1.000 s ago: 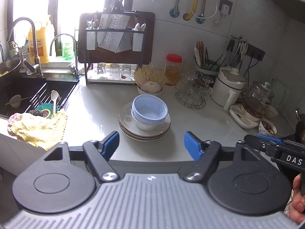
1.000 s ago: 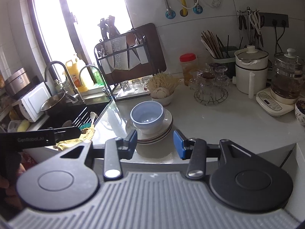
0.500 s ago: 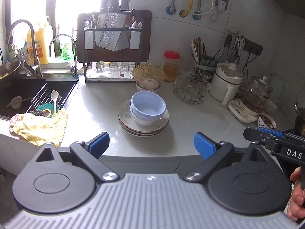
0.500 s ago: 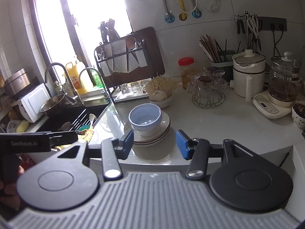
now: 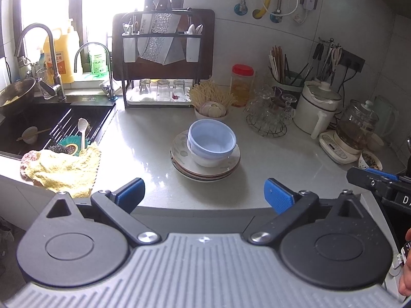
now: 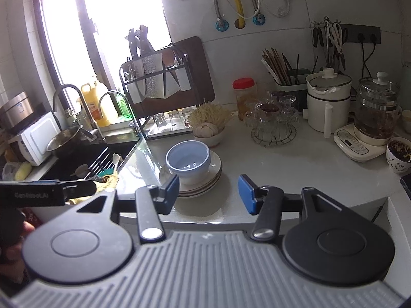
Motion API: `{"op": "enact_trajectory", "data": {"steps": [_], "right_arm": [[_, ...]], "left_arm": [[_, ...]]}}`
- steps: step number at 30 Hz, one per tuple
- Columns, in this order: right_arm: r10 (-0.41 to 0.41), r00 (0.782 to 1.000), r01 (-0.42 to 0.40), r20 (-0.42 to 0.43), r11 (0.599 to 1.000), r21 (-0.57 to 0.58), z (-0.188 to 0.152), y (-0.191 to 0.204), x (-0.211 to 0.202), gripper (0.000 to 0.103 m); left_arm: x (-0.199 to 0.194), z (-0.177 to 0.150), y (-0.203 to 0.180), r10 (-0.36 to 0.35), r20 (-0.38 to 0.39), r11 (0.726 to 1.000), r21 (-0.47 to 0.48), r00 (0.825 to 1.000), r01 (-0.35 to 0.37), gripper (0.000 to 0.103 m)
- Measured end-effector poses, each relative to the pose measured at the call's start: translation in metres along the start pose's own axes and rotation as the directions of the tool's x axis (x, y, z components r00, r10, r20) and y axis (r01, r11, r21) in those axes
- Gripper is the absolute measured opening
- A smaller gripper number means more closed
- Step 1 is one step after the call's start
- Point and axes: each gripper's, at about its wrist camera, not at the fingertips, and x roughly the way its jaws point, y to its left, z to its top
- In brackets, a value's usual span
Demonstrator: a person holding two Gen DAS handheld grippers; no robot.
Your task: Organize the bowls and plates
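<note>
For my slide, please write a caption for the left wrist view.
Left gripper, jaws opening and empty, faces nested bowls on stacked plates on the kitchen counter.

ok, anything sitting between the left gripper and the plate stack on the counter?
Nothing. In the left wrist view only bare countertop separates the left gripper, its empty jaws opening, from the plate stack carrying the nested bowls.

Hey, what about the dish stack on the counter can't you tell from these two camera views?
- Plate count: in both views the plates show only as stacked rim edges, too thin to count.
- White lower bowl: its inside is hidden by the blue bowl nested in it.
- Near plate edge: in the right wrist view, one of the right gripper's fingers covers it.
- Plate pattern: mostly covered by the bowls.
</note>
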Motion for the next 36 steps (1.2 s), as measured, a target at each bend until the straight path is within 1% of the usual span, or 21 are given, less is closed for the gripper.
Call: {"op": "enact_trajectory", "data": {"steps": [4,7,10,13,18,27,29,30,31,33,34,36], "right_arm": [[0.009,1.000,-0.009,-0.007,1.000,0.012,0.000,0.001,0.005,0.054],[-0.008,1.000,0.008,-0.005,1.000,0.012,-0.002,0.004,0.008,0.054],[-0.012,1.000,0.012,-0.014,1.000,0.012,-0.003,0.008,0.011,0.054],[-0.013,1.000,0.013,-0.003,1.000,0.006,-0.003,0.011,0.012,0.054],[-0.013,1.000,0.013,0.011,1.000,0.010,0.001,0.012,0.011,0.054],[-0.038,0.999,0.038,-0.010,0.999,0.010,0.000,0.004,0.013,0.054],[-0.041,0.999,0.041,-0.010,0.999,0.005,-0.001,0.004,0.014,0.063],[-0.038,0.999,0.038,-0.007,0.999,0.008,-0.001,0.003,0.013,0.072],[-0.034,0.999,0.034,-0.006,0.999,0.009,-0.001,0.002,0.013,0.076],[-0.030,0.999,0.030,-0.011,1.000,0.004,-0.001,0.002,0.013,0.077],[-0.029,1.000,0.030,-0.010,1.000,0.007,-0.001,0.002,0.013,0.081],[-0.015,1.000,0.015,-0.006,1.000,0.016,-0.002,0.001,0.013,0.082]], "left_arm": [[0.001,0.003,0.002,0.013,0.005,1.000,0.006,1.000,-0.013,0.101],[0.004,0.003,0.005,0.010,0.011,1.000,0.010,1.000,-0.010,0.101],[0.007,0.004,0.005,0.010,0.006,0.999,0.036,1.000,-0.010,0.101],[0.008,0.005,0.007,0.009,0.008,0.998,0.058,1.000,-0.010,0.101],[0.008,0.004,0.011,0.015,0.004,0.998,0.059,1.000,-0.015,0.101],[0.009,0.003,0.010,0.025,0.005,1.000,0.014,1.000,-0.025,0.101],[0.010,0.003,0.010,0.028,0.000,1.000,0.009,1.000,-0.028,0.101],[0.011,0.002,0.010,0.030,-0.002,1.000,0.009,1.000,-0.030,0.101],[0.011,0.002,0.009,0.033,-0.003,0.999,0.009,0.999,-0.033,0.101],[0.011,0.001,0.008,0.043,-0.005,0.999,0.011,0.999,-0.043,0.101],[0.012,0.001,0.007,0.048,-0.006,0.999,0.011,0.999,-0.048,0.101],[0.012,0.002,0.006,0.050,-0.006,0.999,0.014,0.999,-0.050,0.101]]}}
